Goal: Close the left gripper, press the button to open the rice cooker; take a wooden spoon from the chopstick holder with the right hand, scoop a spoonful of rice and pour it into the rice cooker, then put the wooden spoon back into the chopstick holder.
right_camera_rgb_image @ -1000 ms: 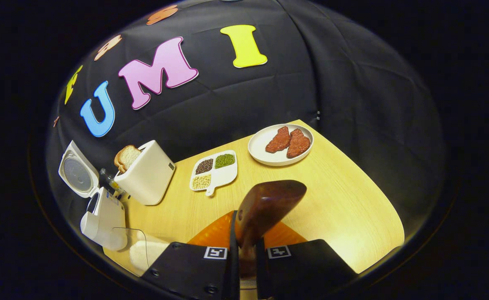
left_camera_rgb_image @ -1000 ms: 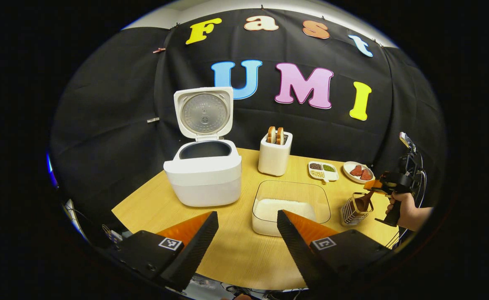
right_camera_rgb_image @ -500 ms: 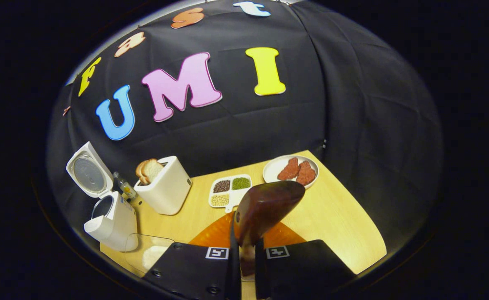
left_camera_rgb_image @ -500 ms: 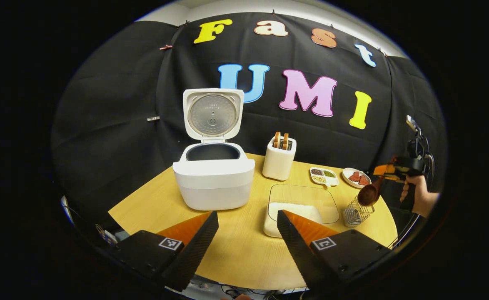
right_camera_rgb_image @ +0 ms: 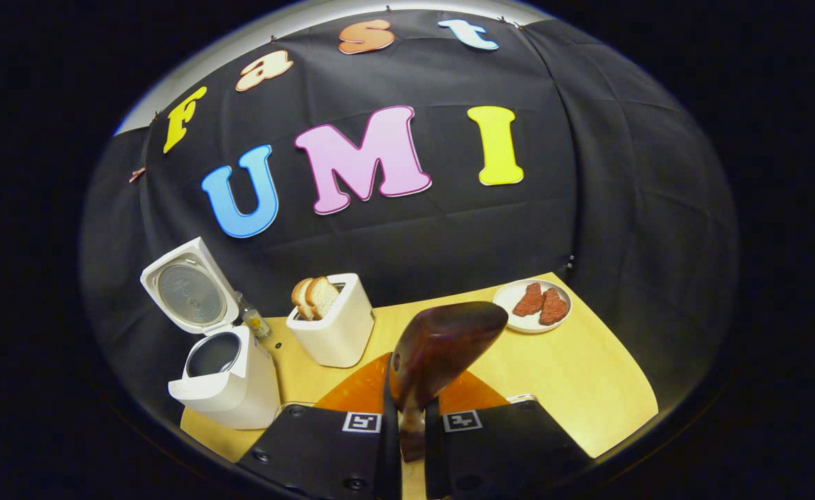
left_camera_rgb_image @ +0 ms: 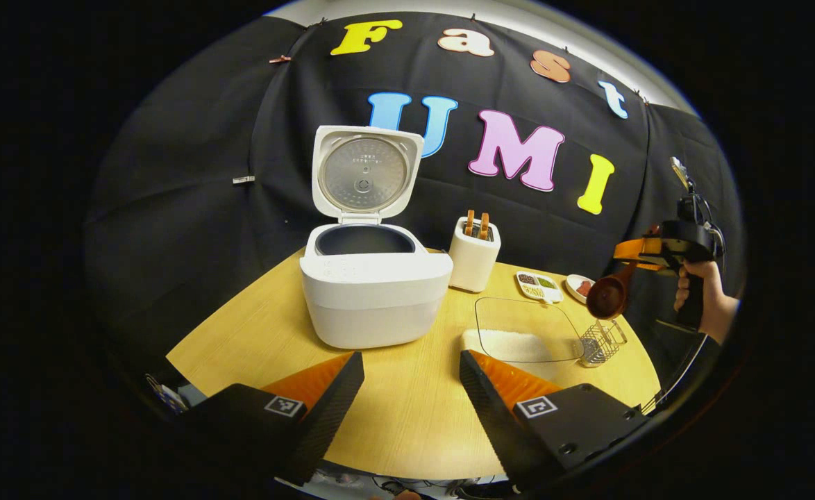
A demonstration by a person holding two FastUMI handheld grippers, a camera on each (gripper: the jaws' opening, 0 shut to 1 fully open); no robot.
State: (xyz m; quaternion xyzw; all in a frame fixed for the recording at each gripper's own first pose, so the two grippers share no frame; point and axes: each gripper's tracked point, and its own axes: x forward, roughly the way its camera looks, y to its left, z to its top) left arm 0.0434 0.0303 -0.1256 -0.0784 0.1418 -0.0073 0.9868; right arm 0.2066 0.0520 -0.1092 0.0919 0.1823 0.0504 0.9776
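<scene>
In the left gripper view, a pale wood-grain desk with a rounded edge stands against the black cloth wall of a booth. The white rice cooker sits toward the desk's far left, its lid raised upright and the dark inner pot exposed. Just beside it, to the right, is a white toaster holding two slices of bread. Farther right lie a white divided dish of beans and a plate. A clear, straight-walled container with white rice in its bottom sits near the front, and the wire chopstick holder stands just beside it near the desk's right edge. Bare wood runs open in front of the cooker. The left gripper hangs over the near edge, its jaws spread wide with nothing between them. Above the holder, a hand holds the right gripper, with the wooden spoon hanging bowl-down, clear of the wire basket.

In the right gripper view, the right gripper has its jaws clamped tight on the handle of the wooden spoon, whose glossy, dark-brown rounded bowl points forward above the desk. The open rice cooker stands far left, the toaster near it, and the plate of red meat slices by the far right edge.
</scene>
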